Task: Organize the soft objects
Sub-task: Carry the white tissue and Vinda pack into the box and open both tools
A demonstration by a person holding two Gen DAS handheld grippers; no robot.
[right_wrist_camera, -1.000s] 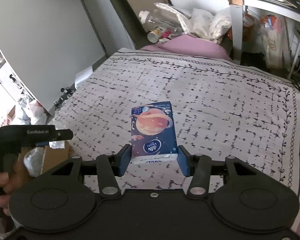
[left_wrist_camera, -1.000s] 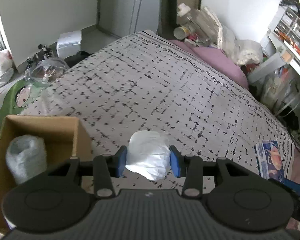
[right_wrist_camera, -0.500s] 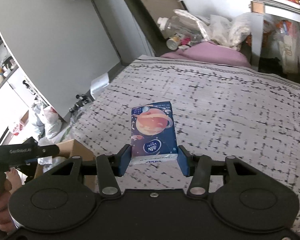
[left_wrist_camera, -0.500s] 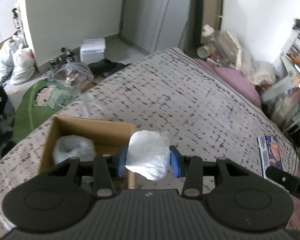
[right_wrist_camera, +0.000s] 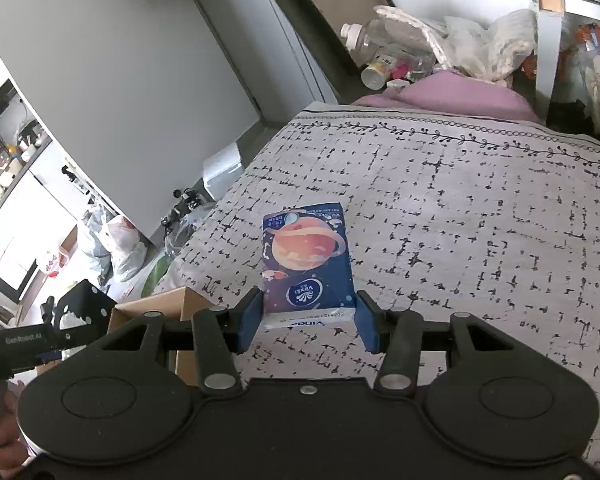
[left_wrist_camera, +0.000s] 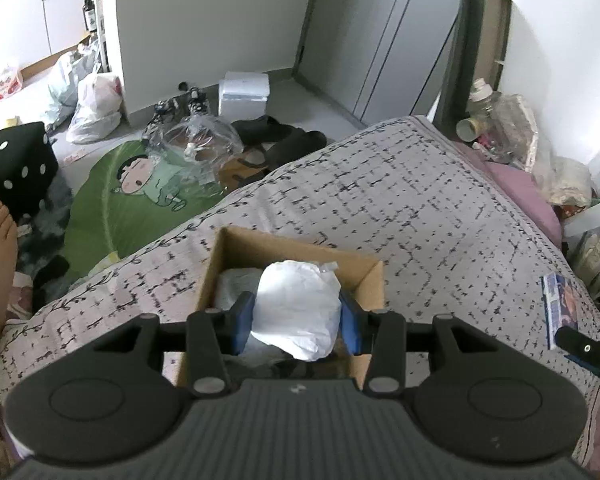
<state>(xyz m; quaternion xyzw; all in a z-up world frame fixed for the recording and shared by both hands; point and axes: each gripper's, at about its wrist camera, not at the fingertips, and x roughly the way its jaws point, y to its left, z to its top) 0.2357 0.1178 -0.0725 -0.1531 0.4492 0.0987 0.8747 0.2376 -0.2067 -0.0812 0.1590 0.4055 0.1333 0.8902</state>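
Now listed, largest first. Bed (left_wrist_camera: 400,200): patterned cover, unchanged. Cardboard box (left_wrist_camera: 374,280): a second ago off to the left, now directly under the left gripper (left_wrist_camera: 296,320), one pale bundle already inside. White soft bundle (left_wrist_camera: 296,312): clamped, over the box opening; release looks next. Tissue pack (right_wrist_camera: 308,264): clamped in the right gripper (right_wrist_camera: 308,322), waiting above the bed.

You are getting soft, even daylight in both views, with only faint shadows lying on the bed (left_wrist_camera: 400,200). The white wall (left_wrist_camera: 548,60) at upper right is blowing out slightly. Fisheye distortion is bending door frames and corners, and the picture is softening a little toward the edges.
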